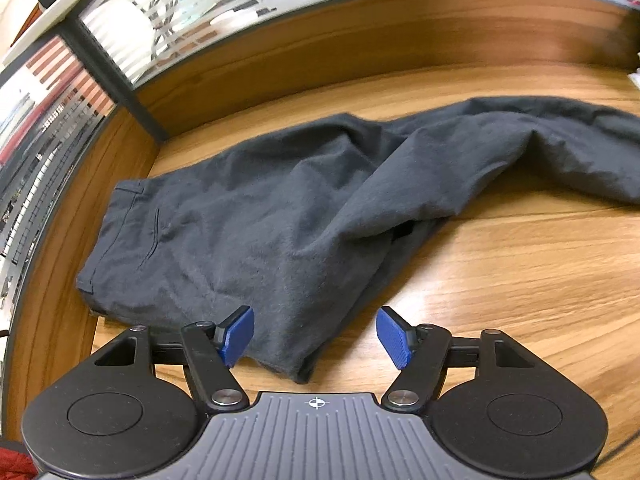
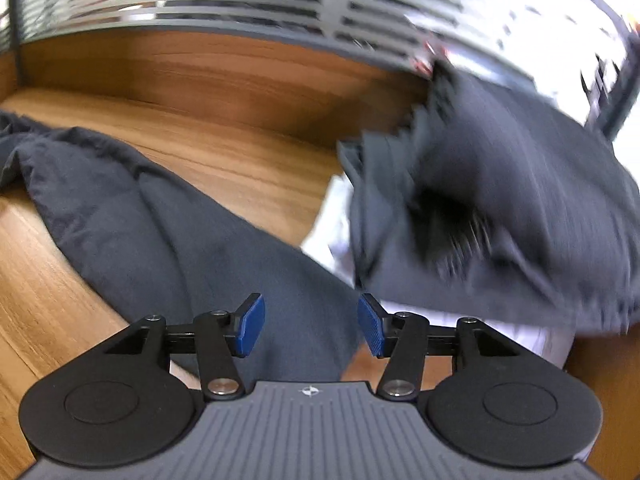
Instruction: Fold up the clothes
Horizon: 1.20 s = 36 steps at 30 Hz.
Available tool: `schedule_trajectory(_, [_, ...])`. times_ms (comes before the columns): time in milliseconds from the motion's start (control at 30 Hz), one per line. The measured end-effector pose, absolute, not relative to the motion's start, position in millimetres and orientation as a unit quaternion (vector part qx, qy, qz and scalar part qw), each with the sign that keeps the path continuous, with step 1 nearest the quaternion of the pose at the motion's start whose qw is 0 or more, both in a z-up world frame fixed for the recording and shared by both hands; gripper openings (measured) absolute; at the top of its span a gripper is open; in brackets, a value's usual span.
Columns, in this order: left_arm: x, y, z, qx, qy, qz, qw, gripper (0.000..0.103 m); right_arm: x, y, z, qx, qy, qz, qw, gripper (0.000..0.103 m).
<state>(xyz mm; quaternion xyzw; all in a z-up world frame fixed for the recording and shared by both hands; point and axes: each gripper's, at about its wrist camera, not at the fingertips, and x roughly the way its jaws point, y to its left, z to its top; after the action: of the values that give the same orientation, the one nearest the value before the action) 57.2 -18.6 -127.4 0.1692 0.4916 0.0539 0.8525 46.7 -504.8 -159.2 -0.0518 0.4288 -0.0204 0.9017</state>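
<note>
Both jaws apart, nothing held: left gripper (image 1: 316, 336), right gripper (image 2: 311, 326) above dark trousers (image 1: 256, 216). Better pinch hem edge squarely, lift evenly.

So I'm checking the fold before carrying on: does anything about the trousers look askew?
Yes. The dark trousers lie rumpled on the wooden table: one leg trails off to the right in a raised fold instead of lying flat over the other.

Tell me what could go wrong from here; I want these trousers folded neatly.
1. The dark grey trousers lie rumpled, one leg crossing the other; folding now may trap creases.
2. Both the left gripper and right gripper are open, holding nothing.
3. A second dark garment lies close; it could get caught up.
</note>
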Motion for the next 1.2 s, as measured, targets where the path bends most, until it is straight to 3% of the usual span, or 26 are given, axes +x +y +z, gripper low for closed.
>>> schedule_trajectory(267, [64,-20,-129,0.158,0.494,0.051,0.853,0.071,54,-555,-191,0.108,0.444,-0.064,0.887,0.057])
schedule_trajectory(467, [66,-21,-137,0.167,0.503,0.046,0.847,0.072,75,-553,-213,0.148,0.445,-0.028,0.883,0.055])
schedule_trajectory(533, [67,-17,-140,0.169,0.508,0.05,0.843,0.072,79,-549,-214,0.15,0.443,-0.026,0.883,0.03])
schedule_trajectory(567, [67,-15,-141,0.169,0.511,0.052,0.842,0.072,81,-546,-215,0.15,0.443,-0.025,0.884,0.027])
schedule_trajectory(633, [67,-11,-144,0.166,0.515,0.057,0.839,0.072,82,-541,-212,0.144,0.441,-0.023,0.886,0.009])
schedule_trajectory(933, [70,-5,-154,0.136,0.525,0.061,0.838,0.072,54,-532,-139,0.106,0.415,-0.064,0.901,0.007])
schedule_trajectory(1200, [64,-32,-143,0.109,0.505,0.001,0.856,0.072,-2,-560,-80,0.104,0.464,-0.119,0.872,0.006])
